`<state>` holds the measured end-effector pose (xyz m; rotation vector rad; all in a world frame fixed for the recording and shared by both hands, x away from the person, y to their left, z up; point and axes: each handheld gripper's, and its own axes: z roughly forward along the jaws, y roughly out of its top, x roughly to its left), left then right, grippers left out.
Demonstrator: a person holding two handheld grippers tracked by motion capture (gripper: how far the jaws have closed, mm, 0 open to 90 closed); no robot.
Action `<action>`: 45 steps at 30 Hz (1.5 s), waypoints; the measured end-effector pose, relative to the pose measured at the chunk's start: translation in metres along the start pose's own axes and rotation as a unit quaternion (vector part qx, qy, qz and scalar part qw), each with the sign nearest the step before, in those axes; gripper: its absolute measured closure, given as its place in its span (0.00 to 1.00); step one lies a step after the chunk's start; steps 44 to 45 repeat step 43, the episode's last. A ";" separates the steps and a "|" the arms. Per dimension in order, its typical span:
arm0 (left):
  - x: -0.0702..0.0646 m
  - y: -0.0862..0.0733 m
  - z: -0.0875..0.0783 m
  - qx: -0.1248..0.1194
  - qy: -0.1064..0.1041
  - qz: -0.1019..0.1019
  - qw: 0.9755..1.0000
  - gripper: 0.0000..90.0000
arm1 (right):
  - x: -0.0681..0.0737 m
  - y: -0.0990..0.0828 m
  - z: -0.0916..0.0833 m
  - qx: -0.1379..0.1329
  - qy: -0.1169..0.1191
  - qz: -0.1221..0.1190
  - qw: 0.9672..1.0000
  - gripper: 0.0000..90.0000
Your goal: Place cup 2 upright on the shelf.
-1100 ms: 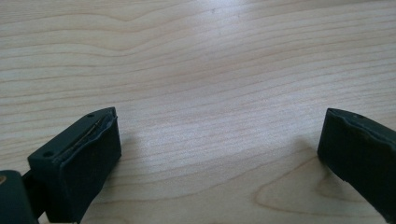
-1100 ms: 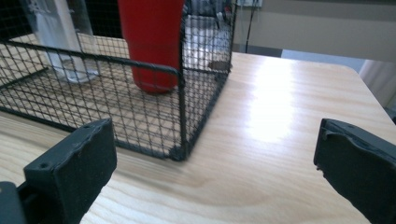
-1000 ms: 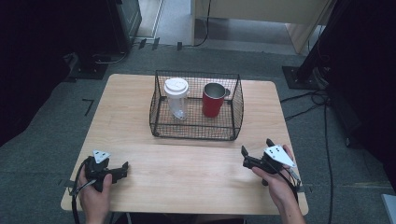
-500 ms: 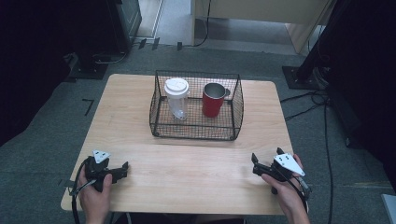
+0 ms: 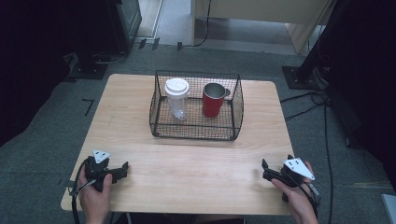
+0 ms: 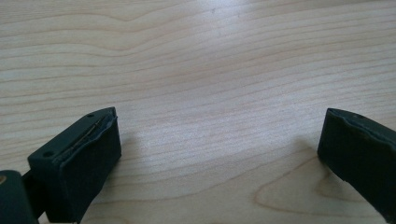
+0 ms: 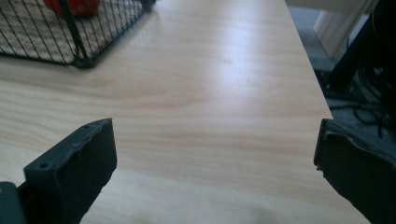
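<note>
A black wire basket [image 5: 161, 116] stands at the back middle of the wooden table [image 5: 187, 158]. Inside it are a clear cup with a white lid [image 5: 177, 98] on the left and a red mug [image 5: 213, 100] on the right. My left gripper [image 5: 125, 169] rests low at the table's front left, open, with bare wood between its jaws [image 6: 219, 154]. My right gripper [image 5: 264, 170] sits at the front right, open and holding nothing [image 7: 217, 163]. The basket's corner [image 7: 77, 58] and a bit of the red mug [image 7: 74, 7] show at the upper left of the right gripper view.
The table's right edge [image 7: 313, 79] runs close beside my right gripper. Cables [image 5: 322, 100] and a stand base [image 5: 299, 77] lie on the grey floor to the right. Dark equipment [image 5: 126, 18] stands at the back left.
My right gripper has drawn back toward the front right corner and settled lower on the table. The left gripper has stayed put.
</note>
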<state>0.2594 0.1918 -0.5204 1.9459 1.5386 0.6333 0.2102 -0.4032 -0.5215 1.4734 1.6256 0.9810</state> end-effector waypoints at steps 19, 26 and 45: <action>0.000 0.000 0.000 0.000 0.000 0.000 1.000 0.00 | -0.016 -0.010 -0.005 0.144 0.009 0.022 0.989 0.06; 0.000 0.000 0.000 0.000 0.000 0.000 1.000 0.00 | -0.017 -0.011 -0.007 0.144 0.006 0.024 0.989 0.06; 0.000 0.000 0.000 0.000 0.000 0.000 1.000 0.00 | -0.018 -0.011 -0.006 0.144 -0.011 0.036 0.989 0.06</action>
